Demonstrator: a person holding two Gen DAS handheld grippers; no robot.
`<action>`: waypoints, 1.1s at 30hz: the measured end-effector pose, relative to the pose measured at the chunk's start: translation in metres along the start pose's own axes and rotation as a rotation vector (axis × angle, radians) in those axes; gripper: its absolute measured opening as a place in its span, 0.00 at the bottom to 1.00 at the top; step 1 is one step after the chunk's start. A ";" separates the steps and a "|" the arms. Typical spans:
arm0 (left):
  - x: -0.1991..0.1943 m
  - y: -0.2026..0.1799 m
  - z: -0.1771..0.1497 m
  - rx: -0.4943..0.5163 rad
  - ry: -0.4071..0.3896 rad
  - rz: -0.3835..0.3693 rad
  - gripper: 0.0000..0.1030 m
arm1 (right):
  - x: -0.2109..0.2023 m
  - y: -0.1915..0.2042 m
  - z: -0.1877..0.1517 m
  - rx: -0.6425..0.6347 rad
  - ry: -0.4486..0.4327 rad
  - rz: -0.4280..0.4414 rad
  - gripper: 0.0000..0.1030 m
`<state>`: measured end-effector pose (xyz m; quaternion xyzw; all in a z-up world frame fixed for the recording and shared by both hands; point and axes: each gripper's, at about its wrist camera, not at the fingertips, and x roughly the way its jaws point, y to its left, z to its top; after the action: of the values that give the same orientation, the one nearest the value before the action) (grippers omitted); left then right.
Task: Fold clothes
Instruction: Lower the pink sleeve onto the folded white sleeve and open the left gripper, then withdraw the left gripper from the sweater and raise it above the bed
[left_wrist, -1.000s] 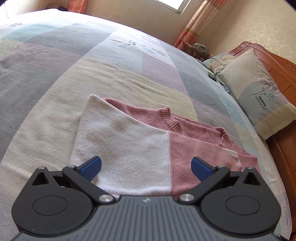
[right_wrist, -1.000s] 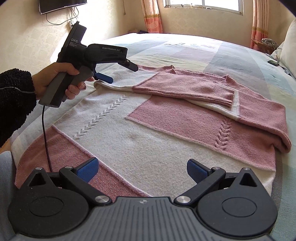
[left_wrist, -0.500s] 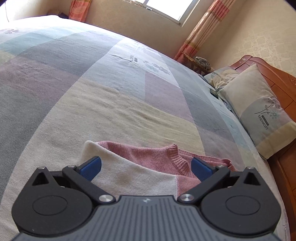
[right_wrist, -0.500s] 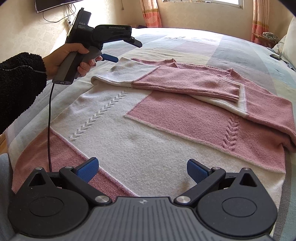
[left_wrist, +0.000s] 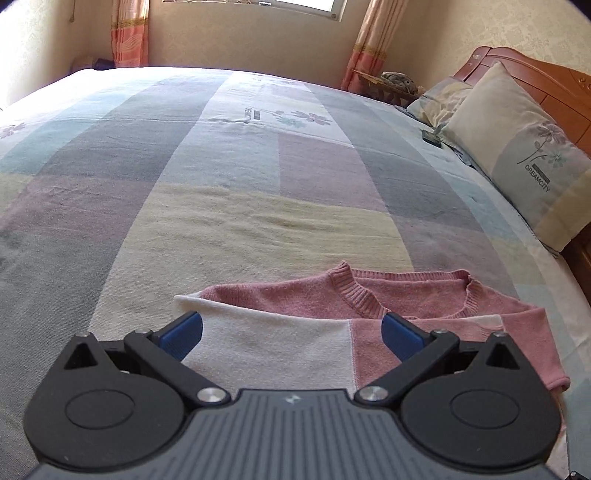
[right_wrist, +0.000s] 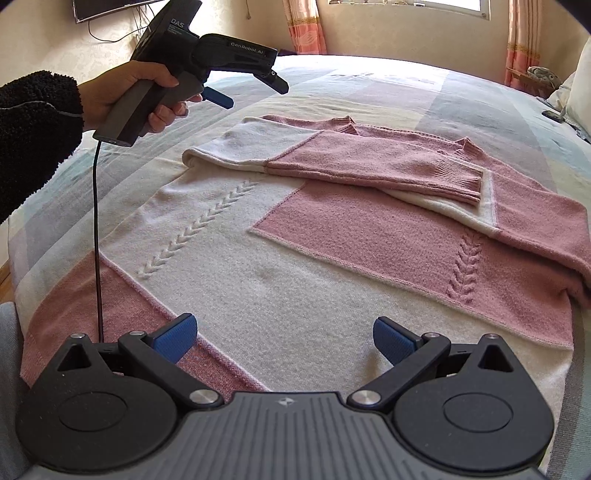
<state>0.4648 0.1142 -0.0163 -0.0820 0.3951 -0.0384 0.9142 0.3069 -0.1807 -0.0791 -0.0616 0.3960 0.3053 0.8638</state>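
On the patchwork bedspread (right_wrist: 424, 92) a pink-and-cream knitted sweater (right_wrist: 295, 251) lies flat, its hem toward the right gripper (right_wrist: 284, 338) and its neckline toward the far side of the bed. Both sleeves are folded in across the chest: the pink-cuffed sleeve (right_wrist: 369, 162) lies on top, with its cuff resting near the sweater's right edge.

The right gripper has its jaws spread wide and grips nothing. Its blue pads (right_wrist: 173, 338) sit over the lower part of the sweater body, near the hem; contact with the cloth cannot be determined.

The left gripper (right_wrist: 251, 90) is held in a hand (right_wrist: 122, 96) with a black fleece sleeve (right_wrist: 33, 136), above and clear of the sweater, beyond its cream shoulder fold. A black cable (right_wrist: 96, 229) hangs from the handle. In the left wrist view, the left gripper (left_wrist: 291, 332) also has its jaws spread apart and empty, with the cream shoulder and ribbed pink collar (left_wrist: 354, 295) directly ahead of the fingertips.

A pillow (left_wrist: 524, 155) leans against the wooden headboard (left_wrist: 554, 81), well apart from the sweater.
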 end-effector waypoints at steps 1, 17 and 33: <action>-0.011 -0.006 0.000 0.011 0.014 0.018 0.99 | -0.001 0.000 0.000 -0.001 -0.004 -0.005 1.00; -0.011 -0.015 -0.082 -0.020 0.045 0.073 0.99 | -0.005 -0.019 -0.024 0.009 -0.003 -0.022 1.00; -0.013 -0.065 -0.161 0.240 0.050 -0.100 0.99 | 0.004 -0.002 -0.032 -0.070 -0.051 -0.115 1.00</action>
<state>0.3380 0.0330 -0.1037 0.0095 0.4057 -0.1330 0.9042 0.2897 -0.1911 -0.1040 -0.1067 0.3589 0.2705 0.8869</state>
